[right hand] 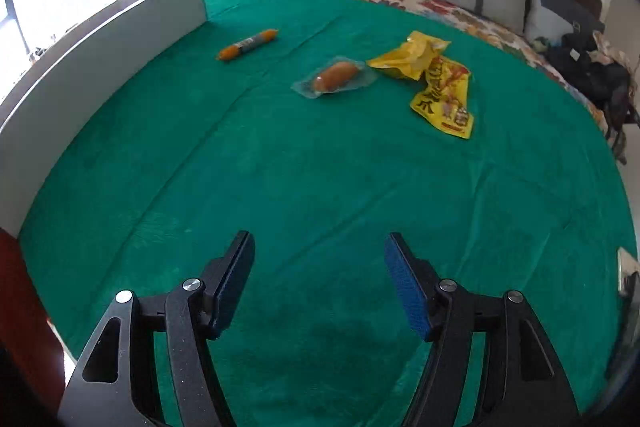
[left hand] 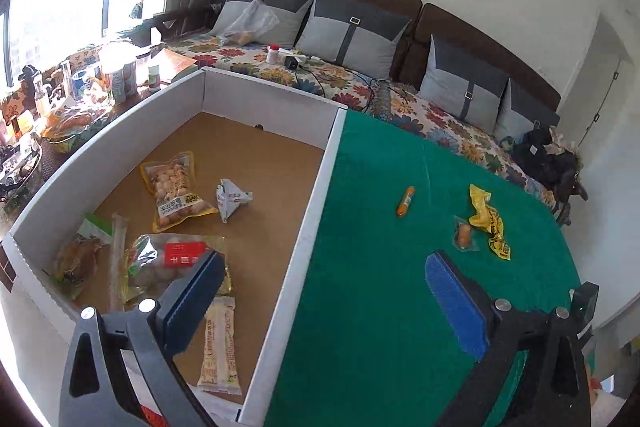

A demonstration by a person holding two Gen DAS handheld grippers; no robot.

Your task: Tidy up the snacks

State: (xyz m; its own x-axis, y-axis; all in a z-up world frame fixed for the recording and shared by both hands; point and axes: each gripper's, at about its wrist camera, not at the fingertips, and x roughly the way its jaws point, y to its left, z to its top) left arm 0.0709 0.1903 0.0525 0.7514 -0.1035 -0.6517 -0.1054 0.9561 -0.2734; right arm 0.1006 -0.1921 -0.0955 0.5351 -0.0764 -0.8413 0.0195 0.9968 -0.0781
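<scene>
The white box wall (right hand: pixel 100 39) bounds the green worktop (right hand: pixel 320 187) on the left. Left tongs (left hand: pixel 324 275) straddle it, spread wide, empty. Right tongs (right hand: pixel 320 259) parted, empty, angled downward.

The crumpled yellow foil snack packet (right hand: pixel 436 83) on the green cloth bears large black Chinese characters; the lowest reads "爪". The clear peanut bag with yellow borders (left hand: pixel 176 191) in the white cardboard box carries a dark label with white Chinese print, too small to read. The red label on the clear bag of round snacks (left hand: pixel 176 255) shows white characters, also illegible.
</scene>
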